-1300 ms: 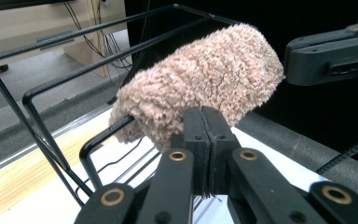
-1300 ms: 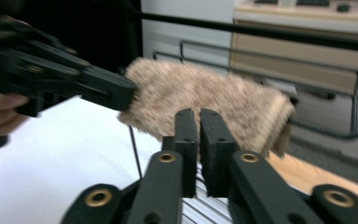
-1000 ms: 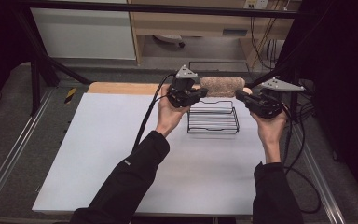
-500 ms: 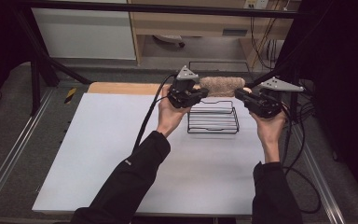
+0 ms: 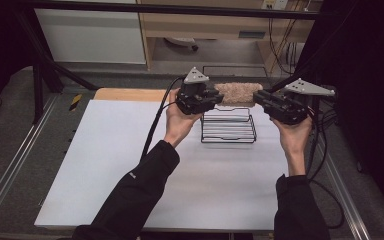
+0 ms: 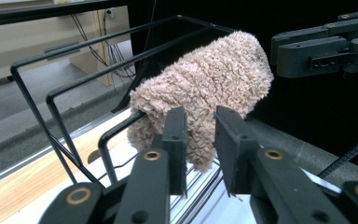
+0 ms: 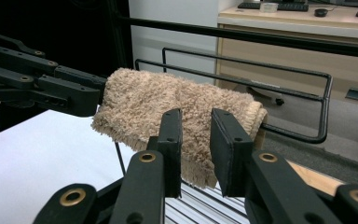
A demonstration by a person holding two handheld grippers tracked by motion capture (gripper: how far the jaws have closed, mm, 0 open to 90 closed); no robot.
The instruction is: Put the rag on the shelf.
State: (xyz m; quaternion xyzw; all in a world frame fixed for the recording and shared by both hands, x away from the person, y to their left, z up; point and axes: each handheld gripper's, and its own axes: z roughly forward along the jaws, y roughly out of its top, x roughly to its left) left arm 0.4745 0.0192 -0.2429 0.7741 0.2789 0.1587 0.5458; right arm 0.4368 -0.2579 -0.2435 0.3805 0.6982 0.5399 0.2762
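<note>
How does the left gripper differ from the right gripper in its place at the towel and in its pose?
The left gripper stands at the towel's left end; the right gripper stands at its right end. The left gripper points rightward, the right gripper leftward, so they face each other. Shared: both have just been opening their jaws, each with a gap around the towel's edge, which hangs over the wire rack's back rail.

This looks like a lab or office workroom set up for recording. A white table (image 5: 105, 165) stands inside a black metal frame (image 5: 180, 9), with rails (image 5: 10, 170) along its left and right sides and cables (image 5: 275, 35) hanging at the far right. Beyond it are a wooden desk (image 5: 215, 25) and a white cabinet (image 5: 90, 35); the right gripper view shows a keyboard (image 7: 256, 5) on the desk.
</note>
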